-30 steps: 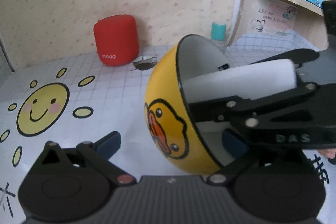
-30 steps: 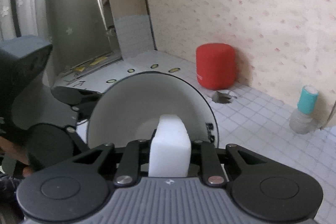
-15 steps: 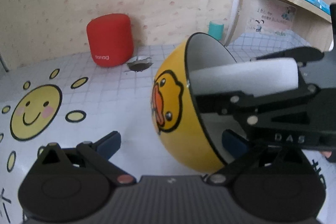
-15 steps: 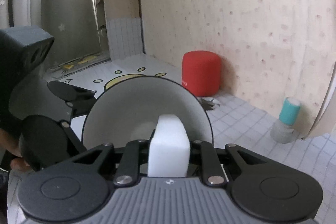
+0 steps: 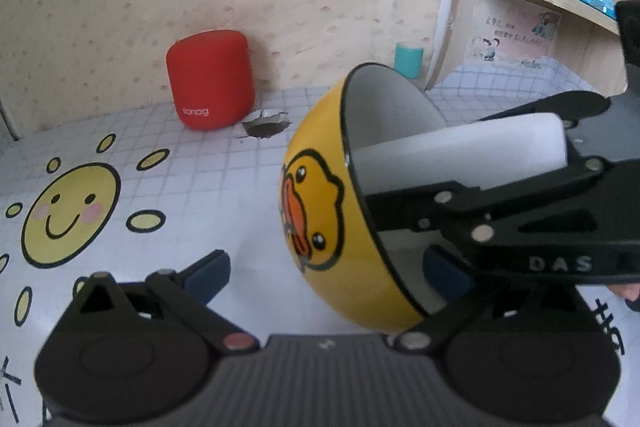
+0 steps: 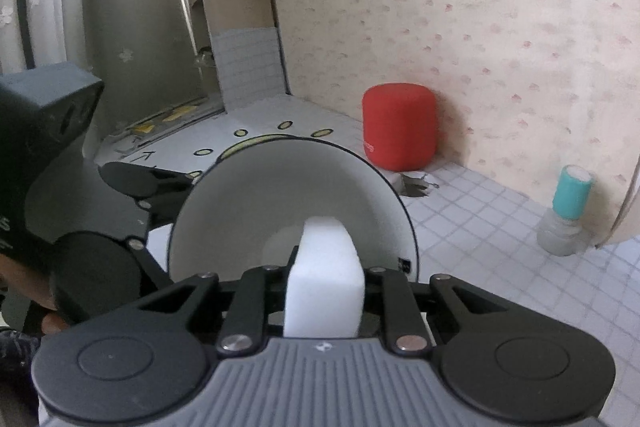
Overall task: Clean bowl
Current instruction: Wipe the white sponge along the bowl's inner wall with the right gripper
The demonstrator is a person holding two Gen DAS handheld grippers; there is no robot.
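My right tongs (image 6: pixel 324 291) pinch a white sponge block (image 6: pixel 325 283) whose front end sits inside the yellow duck bowl (image 5: pixel 320 211). The bowl is tipped on its side above the surface (image 5: pixel 200 195), in front of the red speaker (image 5: pixel 210 79). My left tongs (image 5: pixel 332 267) are spread, one finger inside the bowl's rim, the other well apart from it.

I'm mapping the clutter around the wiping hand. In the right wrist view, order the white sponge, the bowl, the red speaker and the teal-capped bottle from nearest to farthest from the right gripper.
1. white sponge: clamped between the right gripper fingers.
2. bowl: just ahead, its opening facing the sponge.
3. and 4. red speaker, ahead by the wall, and teal-capped bottle, far right: too close to call.
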